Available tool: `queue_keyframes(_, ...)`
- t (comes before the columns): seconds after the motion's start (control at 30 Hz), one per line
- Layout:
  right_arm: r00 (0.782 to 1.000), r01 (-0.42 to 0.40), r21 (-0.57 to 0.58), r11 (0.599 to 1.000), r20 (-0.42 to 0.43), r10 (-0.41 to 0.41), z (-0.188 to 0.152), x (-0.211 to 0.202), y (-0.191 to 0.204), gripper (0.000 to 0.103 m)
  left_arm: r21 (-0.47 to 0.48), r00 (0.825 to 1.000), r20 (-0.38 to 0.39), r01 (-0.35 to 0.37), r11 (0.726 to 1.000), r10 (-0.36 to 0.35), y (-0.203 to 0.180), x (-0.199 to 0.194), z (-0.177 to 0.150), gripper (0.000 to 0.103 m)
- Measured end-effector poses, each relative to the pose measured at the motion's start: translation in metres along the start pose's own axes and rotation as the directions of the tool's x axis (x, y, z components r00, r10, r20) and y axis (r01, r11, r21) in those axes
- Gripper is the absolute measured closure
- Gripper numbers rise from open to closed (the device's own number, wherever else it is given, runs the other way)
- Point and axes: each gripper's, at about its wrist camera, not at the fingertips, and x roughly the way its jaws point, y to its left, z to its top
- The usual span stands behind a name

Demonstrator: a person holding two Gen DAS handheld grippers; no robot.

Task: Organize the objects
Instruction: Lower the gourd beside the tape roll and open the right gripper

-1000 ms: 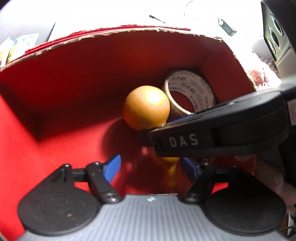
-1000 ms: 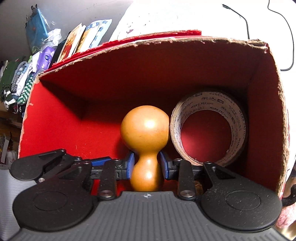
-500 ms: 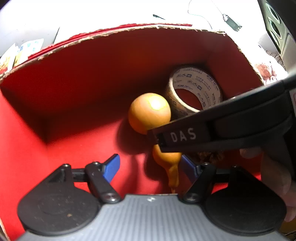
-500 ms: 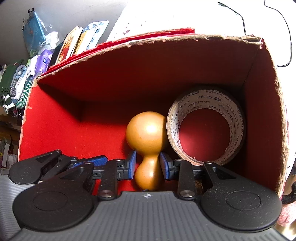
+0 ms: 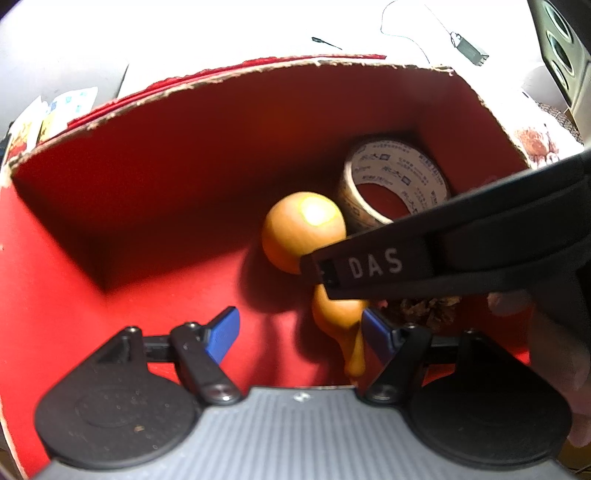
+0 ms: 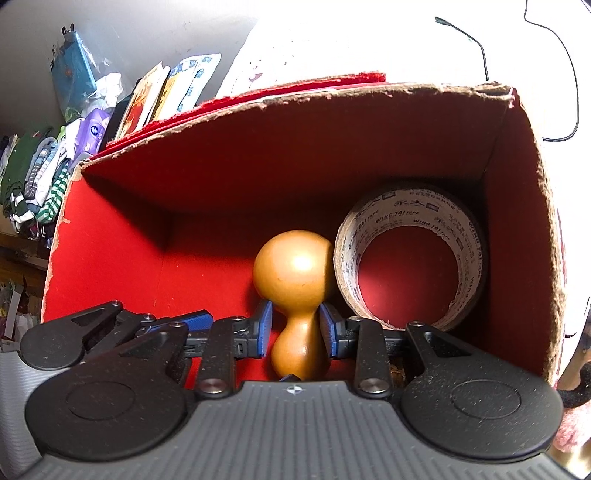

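A red-lined cardboard box (image 6: 517,229) is seen from above in both wrist views, standing on a white table (image 5: 229,33) under bright light. A clutter of clothes and printed packets (image 6: 55,173) beside the box is shown only in the right wrist view, while a dark speaker cabinet (image 5: 565,55) at the table's far corner is shown only in the left one. A roll of printed tape (image 6: 410,258) is seen lying in the right far corner of the box, its open core turned up toward the cameras. Just beside it, and apparently touching it, an orange gourd (image 6: 295,280) is held low inside the box, near the red floor; whether it touches the floor cannot be told. Its long axis runs from the near side to the far side of the box, the larger bulb pointing away from the cameras and the smaller bulb nearer. In the left wrist view alone a thin stem end is seen on the smaller bulb, pointing toward the camera, and a brown dried cluster (image 5: 424,310) is visible behind the black arm of the right tool. The right claw (image 6: 295,328) is pinching the gourd at its narrow waist. The left claw (image 5: 299,332) is spread wide with only bare red floor between its pads, the gourd lying by its right pad
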Motion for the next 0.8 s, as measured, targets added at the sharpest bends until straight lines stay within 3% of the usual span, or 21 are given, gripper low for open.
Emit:
queue_keyframes(0.63,1.000,0.002,0.000,1.000,0.001,-0.002,0.0020,-0.0021,0.0017,0.071,0.012,0.997,0.029,-0.067,0.998,0.066,-0.0019,-0.0065,-0.0026,0.029)
queue_keyframes(0.8,0.999,0.034,-0.012,0.999,0.018,-0.034,0.0026,-0.0063,0.0067,0.071,0.019,0.996,0.033,-0.078,0.997,0.077,-0.0023,-0.0083,-0.0027,0.026)
